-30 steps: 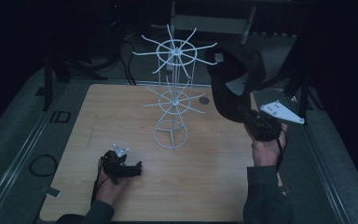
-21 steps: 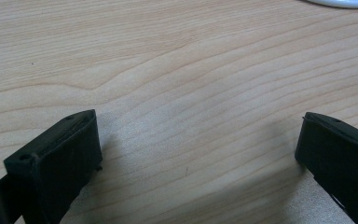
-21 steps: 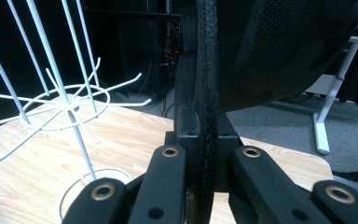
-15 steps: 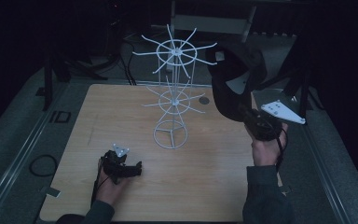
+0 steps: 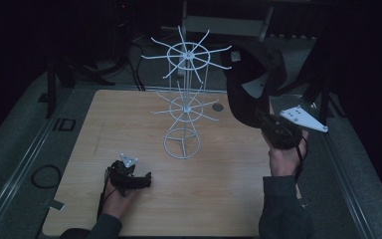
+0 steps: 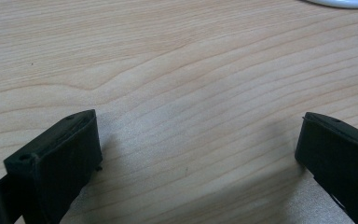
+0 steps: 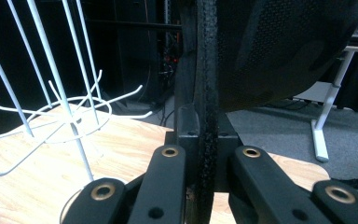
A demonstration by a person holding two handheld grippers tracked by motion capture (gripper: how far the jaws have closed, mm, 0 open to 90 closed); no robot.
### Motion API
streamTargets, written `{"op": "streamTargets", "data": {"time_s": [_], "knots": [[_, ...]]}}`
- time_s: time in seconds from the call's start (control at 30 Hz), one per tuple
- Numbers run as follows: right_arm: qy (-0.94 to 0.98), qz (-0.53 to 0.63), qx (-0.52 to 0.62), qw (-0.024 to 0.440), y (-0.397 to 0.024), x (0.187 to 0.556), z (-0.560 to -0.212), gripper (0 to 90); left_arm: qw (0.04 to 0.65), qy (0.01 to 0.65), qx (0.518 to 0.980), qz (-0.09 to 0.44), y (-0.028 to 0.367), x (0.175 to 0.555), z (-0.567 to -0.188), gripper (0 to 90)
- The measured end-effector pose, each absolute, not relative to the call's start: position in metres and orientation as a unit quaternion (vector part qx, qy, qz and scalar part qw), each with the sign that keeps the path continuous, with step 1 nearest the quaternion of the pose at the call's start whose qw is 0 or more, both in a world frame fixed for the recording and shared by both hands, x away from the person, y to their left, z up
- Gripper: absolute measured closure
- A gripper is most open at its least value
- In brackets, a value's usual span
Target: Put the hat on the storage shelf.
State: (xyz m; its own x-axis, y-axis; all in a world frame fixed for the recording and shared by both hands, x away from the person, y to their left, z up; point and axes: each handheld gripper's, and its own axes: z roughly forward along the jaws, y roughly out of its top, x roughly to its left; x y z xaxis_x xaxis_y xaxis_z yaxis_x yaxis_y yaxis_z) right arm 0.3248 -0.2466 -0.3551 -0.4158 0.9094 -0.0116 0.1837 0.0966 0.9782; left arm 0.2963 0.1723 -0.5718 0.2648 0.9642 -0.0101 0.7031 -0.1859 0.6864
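Note:
A white wire rack with two tiers of spoke hooks stands upright on the wooden table; in the right gripper view the rack rises at the left. My right gripper is raised to the right of the rack, shut on the edge of a black cap. In the right gripper view the jaws of the right gripper pinch the cap's stiff rim, and its mesh crown hangs above. My left gripper rests low on the table near the front left. In its own view the left gripper stands open over bare wood.
A small dark disc lies on the table behind the rack. A cable loop lies on the floor to the left, past the metal rail. A white stand leg rises beyond the table's far right side.

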Motion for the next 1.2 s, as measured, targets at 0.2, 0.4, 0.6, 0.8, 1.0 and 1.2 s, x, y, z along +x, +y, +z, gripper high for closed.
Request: {"op": "streamTargets", "data": {"time_s": [0.2, 0.4, 0.6, 0.8, 1.0, 1.2], "knots": [[0.654, 0.53, 0.415, 0.346, -0.246, 0.322, -0.353, 86.6, 0.298, 0.566, 0.737, 0.22, 0.172, 0.296, -0.572, 0.2], [0.652, 0.534, 0.412, 0.348, -0.246, 0.319, -0.351, 86.5, 0.297, 0.566, 0.737, 0.22, 0.172, 0.296, -0.572, 0.1], [0.651, 0.535, 0.41, 0.35, -0.246, 0.317, -0.35, 86.5, 0.297, 0.566, 0.737, 0.22, 0.172, 0.296, -0.572, 0.1], [0.651, 0.537, 0.403, 0.354, -0.244, 0.312, -0.35, 86.5, 0.298, 0.566, 0.737, 0.22, 0.172, 0.296, -0.572, 0.2], [0.652, 0.534, 0.398, 0.363, -0.242, 0.308, -0.35, 86.5, 0.297, 0.565, 0.738, 0.22, 0.172, 0.296, -0.572, 0.1], [0.652, 0.533, 0.391, 0.371, -0.24, 0.304, -0.35, 86.5, 0.297, 0.565, 0.738, 0.22, 0.172, 0.296, -0.572, 0.1]]}}
